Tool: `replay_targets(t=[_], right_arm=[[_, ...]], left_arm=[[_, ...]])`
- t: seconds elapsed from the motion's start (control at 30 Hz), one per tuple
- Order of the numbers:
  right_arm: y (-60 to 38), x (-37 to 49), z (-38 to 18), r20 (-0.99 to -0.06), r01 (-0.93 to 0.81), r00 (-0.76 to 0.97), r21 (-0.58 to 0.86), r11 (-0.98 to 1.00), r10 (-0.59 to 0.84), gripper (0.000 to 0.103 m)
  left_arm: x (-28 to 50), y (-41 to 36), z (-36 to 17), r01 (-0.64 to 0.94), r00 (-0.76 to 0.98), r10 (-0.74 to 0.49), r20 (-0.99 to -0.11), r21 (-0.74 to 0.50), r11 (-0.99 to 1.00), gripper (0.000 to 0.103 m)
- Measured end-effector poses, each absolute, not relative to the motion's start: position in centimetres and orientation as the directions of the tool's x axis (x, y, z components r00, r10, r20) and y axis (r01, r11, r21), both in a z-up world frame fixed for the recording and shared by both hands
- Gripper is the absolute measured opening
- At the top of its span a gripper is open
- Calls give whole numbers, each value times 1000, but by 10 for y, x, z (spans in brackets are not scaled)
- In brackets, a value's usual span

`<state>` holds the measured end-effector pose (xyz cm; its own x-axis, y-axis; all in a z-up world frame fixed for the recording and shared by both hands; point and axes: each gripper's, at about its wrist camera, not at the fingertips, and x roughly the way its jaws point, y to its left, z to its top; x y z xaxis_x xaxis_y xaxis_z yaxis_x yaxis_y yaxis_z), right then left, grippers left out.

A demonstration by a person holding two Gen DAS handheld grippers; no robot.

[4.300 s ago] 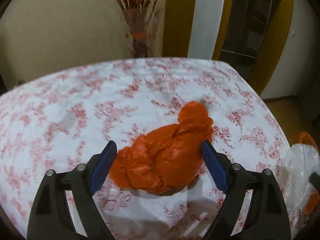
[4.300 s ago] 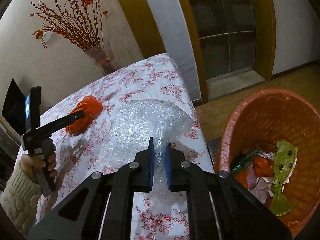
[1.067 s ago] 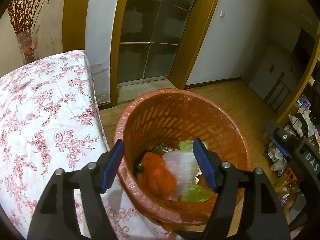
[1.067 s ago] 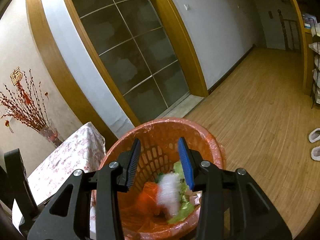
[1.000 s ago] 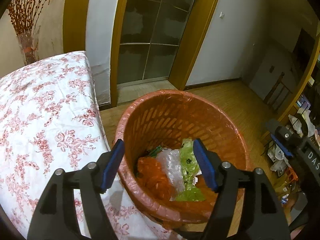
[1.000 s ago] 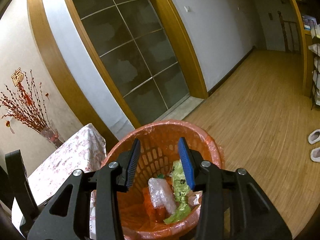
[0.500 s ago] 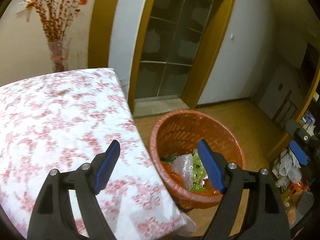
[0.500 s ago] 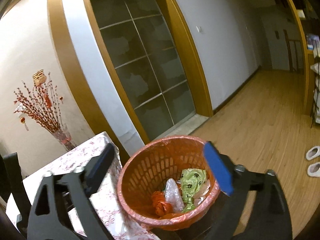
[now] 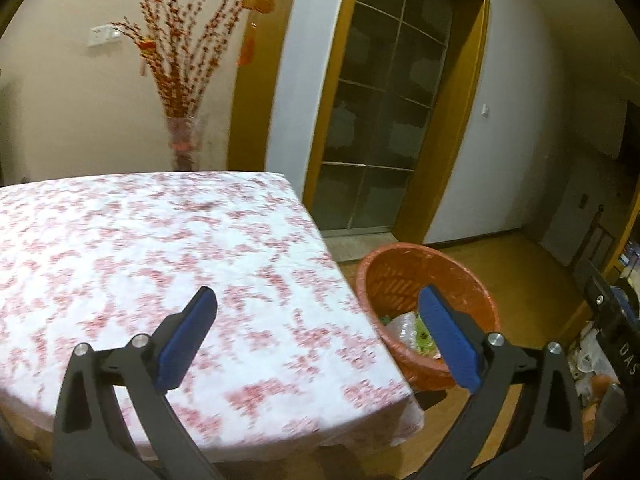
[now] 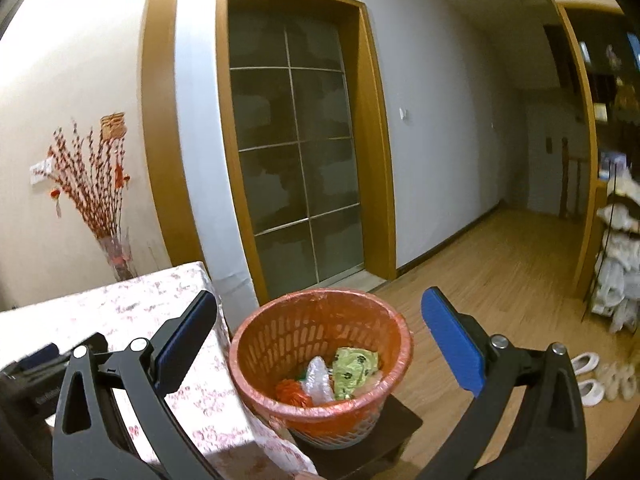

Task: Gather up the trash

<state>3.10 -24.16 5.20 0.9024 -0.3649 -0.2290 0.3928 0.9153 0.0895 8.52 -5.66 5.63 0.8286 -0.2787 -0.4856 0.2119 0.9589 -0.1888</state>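
The table (image 9: 168,248) in its flowered cloth lies bare under the left gripper (image 9: 320,336), whose jaws have just been opening and stand wide with nothing between them. Beside the table's corner, the orange basket (image 10: 256,336) sits on a low dark stand (image 10: 404,420). The right gripper (image 10: 320,336), also just opened wide and empty, hangs above it. Inside lie an orange bag (image 10: 290,392), bubble wrap (image 10: 316,380) and a green wrapper (image 10: 352,366)

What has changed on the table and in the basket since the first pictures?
The orange bag and the bubble wrap left the table and now lie in the orange basket. The left gripper and the right gripper have just been opening, nothing between them. The basket stayed.
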Motion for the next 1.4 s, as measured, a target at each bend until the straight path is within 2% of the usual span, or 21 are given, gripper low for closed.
replay_targets(t=[0.53,1.4], right_arm=[[-196,16,35,-262,326,911,-19,945,-319,101],[-202,19,6,-385,361,855,-39,932,-347,101]], left_arm=[[52,-23,38,83,868,-128,-480,-113,990,99],[41,-17,13,-7,869,-1,-494,-13,1000,99]])
